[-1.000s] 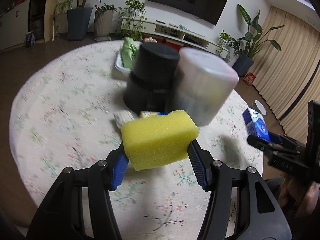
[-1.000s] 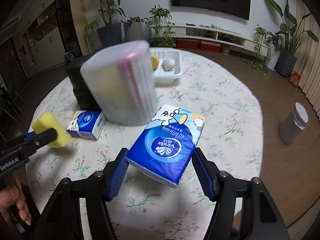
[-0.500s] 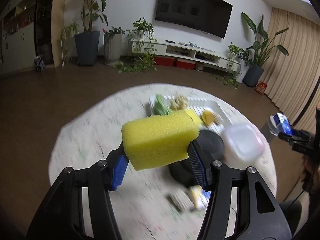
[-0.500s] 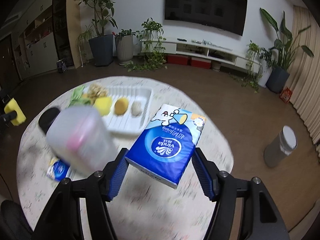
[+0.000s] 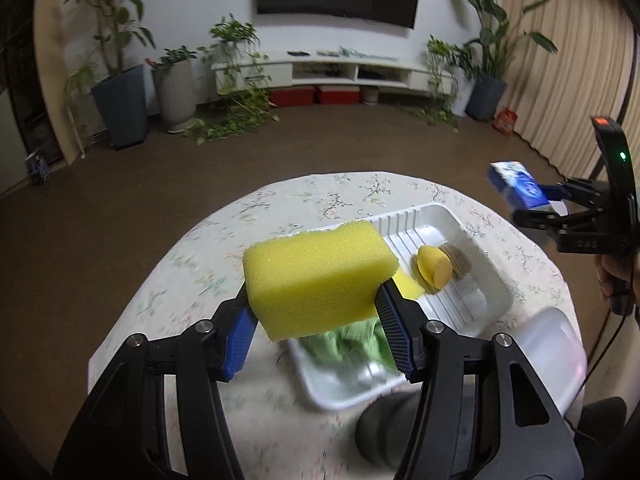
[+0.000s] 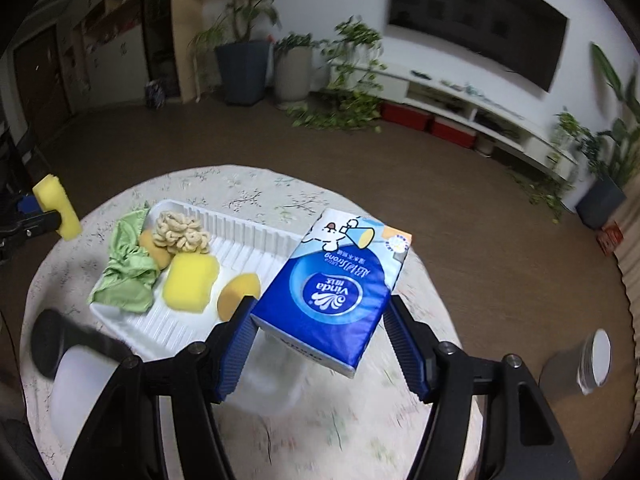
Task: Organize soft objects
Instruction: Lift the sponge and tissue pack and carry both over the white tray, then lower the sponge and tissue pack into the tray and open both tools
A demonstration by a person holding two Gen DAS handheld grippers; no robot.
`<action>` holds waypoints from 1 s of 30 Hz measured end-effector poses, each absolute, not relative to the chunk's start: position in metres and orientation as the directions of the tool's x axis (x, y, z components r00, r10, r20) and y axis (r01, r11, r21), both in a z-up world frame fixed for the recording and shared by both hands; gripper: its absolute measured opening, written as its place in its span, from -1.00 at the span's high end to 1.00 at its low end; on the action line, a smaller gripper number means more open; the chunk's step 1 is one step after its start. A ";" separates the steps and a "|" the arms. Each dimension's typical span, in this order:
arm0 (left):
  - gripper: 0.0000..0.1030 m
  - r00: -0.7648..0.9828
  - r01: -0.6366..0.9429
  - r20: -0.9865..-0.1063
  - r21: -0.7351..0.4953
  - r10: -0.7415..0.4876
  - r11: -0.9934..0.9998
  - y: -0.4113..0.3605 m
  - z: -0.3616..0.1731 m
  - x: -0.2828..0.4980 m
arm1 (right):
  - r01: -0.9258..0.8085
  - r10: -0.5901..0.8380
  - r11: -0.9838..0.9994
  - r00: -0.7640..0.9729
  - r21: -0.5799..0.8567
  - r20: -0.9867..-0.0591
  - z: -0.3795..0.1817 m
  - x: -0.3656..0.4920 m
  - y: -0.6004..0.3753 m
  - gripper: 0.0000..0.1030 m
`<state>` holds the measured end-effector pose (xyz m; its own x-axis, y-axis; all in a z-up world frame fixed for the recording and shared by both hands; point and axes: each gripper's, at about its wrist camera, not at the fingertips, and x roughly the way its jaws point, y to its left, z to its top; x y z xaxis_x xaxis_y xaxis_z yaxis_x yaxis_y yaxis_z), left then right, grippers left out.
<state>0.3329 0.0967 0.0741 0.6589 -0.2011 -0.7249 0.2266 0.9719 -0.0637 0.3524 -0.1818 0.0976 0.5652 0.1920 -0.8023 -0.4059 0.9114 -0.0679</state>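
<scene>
A round table (image 6: 248, 196) with a floral cloth is filling the middle of both views, and a white ribbed tray (image 6: 256, 236) is lying on it. In the tray, a crumpled green cloth (image 6: 126, 276) is sitting at one end, touching a beige knotted scrubber (image 6: 180, 232) and a yellow sponge pad (image 6: 190, 282), with an orange sponge (image 6: 236, 294) just beside that pad. A translucent white container (image 5: 556, 356) and a dark round object (image 5: 380, 432) are standing on the table near the tray's closer edge, both blurred. The right gripper (image 6: 320, 340) is holding a blue tissue pack (image 6: 332, 288) in the air above the table, its blue pads pressing the pack's two sides; the pack is hanging tilted, partly over the tray's nearer end in this view. The left gripper (image 5: 316, 330) is gripping a yellow sponge block (image 5: 316, 280) by its ends, raised over the tray's end where the green cloth is lying. In the left wrist view, the right gripper with its pack is showing at the right edge, carried by a hand (image 5: 612, 272). In the right wrist view, the sponge block is showing small at the left edge, beyond the table's rim.
</scene>
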 end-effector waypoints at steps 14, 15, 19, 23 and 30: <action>-0.07 0.527 0.322 -0.817 -0.062 -0.233 0.945 0.066 0.020 0.387 | -0.542 0.215 0.840 0.392 -0.035 -0.894 0.037 0.406 -0.121 -0.21; -0.07 0.525 0.324 -0.819 -0.062 -0.234 0.944 0.066 0.018 0.387 | -0.542 0.221 0.840 0.385 -0.025 -0.896 0.034 0.407 -0.121 -0.21; -0.08 0.510 0.332 -0.829 -0.058 -0.230 0.942 0.061 0.014 0.391 | -0.534 0.210 0.845 0.367 -0.020 -0.906 0.023 0.410 -0.123 -0.13; -0.14 0.504 0.344 -0.835 -0.041 -0.222 0.938 0.054 0.011 0.391 | -0.533 0.229 0.846 0.355 0.005 -0.906 0.020 0.407 -0.126 -0.13; -0.32 0.490 0.326 -0.845 -0.050 -0.214 0.944 0.054 0.008 0.393 | -0.524 0.252 0.851 0.340 0.040 -0.906 0.020 0.403 -0.131 -0.13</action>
<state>0.3934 0.0539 0.0081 0.4897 -0.2140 -0.8452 0.3262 0.9440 -0.0500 0.4030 -0.1308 0.0201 0.3402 0.2515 -0.9061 -0.5236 0.8511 0.0397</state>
